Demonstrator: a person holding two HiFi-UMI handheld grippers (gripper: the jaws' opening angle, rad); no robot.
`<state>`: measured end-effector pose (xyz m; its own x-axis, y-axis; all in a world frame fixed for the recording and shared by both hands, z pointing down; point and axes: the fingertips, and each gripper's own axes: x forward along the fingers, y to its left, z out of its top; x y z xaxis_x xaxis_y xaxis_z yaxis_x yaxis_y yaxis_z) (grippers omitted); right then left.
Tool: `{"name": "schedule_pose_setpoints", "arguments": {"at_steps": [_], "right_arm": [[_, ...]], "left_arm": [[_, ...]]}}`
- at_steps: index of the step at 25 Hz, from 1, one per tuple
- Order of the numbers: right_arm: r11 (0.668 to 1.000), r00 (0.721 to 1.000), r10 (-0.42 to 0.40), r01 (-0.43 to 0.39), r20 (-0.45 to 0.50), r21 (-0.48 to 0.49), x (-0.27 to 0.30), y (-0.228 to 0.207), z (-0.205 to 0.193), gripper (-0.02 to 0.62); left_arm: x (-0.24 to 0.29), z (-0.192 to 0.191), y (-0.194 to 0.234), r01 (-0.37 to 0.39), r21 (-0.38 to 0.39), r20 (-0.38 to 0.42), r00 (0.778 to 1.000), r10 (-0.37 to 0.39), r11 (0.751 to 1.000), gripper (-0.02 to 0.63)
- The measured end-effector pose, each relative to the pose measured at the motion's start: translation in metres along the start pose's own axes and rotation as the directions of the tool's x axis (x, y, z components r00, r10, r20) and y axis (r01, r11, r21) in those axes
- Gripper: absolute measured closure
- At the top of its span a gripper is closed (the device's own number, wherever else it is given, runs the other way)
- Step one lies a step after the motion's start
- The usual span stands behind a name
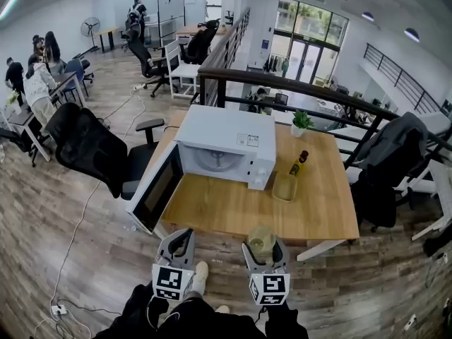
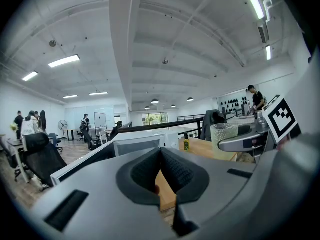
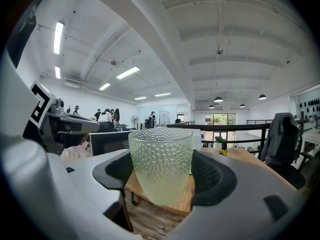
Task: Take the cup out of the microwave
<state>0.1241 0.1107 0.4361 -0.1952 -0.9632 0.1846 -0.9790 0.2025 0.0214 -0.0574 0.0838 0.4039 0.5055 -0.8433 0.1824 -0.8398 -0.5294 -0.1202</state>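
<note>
Cup (image 3: 161, 164) pinched in right gripper (image 1: 263, 246) jaws, outside open microwave (image 1: 224, 145); left gripper (image 1: 177, 241) jaws together, empty. Next probably: level set-down on table (image 1: 233, 212).

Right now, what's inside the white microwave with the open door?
Only a round turntable plate shows inside the white microwave. The bumpy glass cup is outside, in the right gripper. Inner corners stay hidden.

Place: we take this for an open-plan office on an upper level.
Seating: a black swivel office chair (image 1: 88, 150) stands by the light wooden worktop (image 1: 233, 207).
People: we see a group of people (image 1: 39, 76) at white desks on the left.
Edge: a black metal railing (image 1: 296, 90) overlooks a lower floor with tall glass windows (image 1: 311, 37).
Lighting: long ceiling strip lights (image 2: 64, 61).
Floor: wood-plank floor (image 1: 42, 210) with trailing cables (image 1: 70, 246).
</note>
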Motion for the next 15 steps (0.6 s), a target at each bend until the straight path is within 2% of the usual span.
{"name": "schedule_pose_setpoints", "arguments": {"at_steps": [15], "right_arm": [[1.000,1.000,-0.013,0.013,0.011,0.016,-0.0048,-0.0034,0.0037,0.219]], "left_arm": [[0.0005,0.0038,-0.0081,0.017,0.009,-0.001,1.000,-0.017,1.000,0.583]]}}
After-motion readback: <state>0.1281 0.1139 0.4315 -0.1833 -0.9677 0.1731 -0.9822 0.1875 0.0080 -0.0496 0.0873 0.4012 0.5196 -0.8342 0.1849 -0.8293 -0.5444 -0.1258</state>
